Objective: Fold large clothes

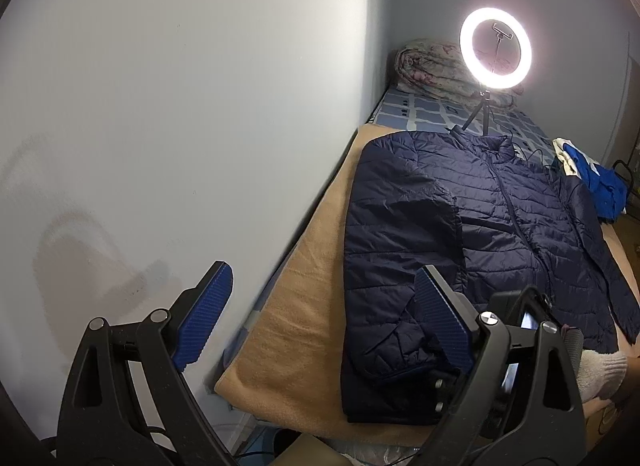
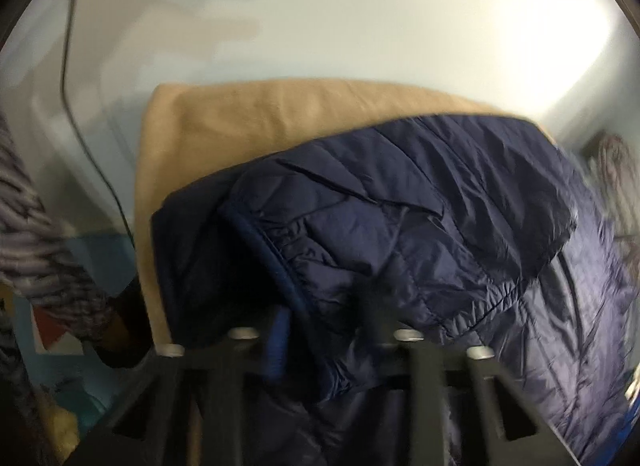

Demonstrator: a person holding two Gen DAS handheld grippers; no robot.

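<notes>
A navy quilted jacket (image 1: 500, 217) lies front up on a tan blanket (image 1: 296, 306), collar at the far end, and its left sleeve (image 1: 400, 225) is folded over the chest. My left gripper (image 1: 323, 269) hovers open above the jacket's near left edge, with nothing between its blue pads (image 1: 204, 314). In the blurred right wrist view, my right gripper (image 2: 326, 326) stands narrow, with the jacket's (image 2: 440, 225) sleeve cuff (image 2: 320, 266) bunched between its fingers. A gloved hand (image 1: 600, 370) holds that gripper at the jacket's near hem.
A lit ring light (image 1: 495, 45) on a small tripod stands past the collar, before a rolled quilt (image 1: 424, 65). Blue and white clothes (image 1: 600, 181) lie at the right edge. A pale wall (image 1: 160, 105) runs along the left. A person's patterned sleeve (image 2: 36, 246) and a cable (image 2: 80, 125) show.
</notes>
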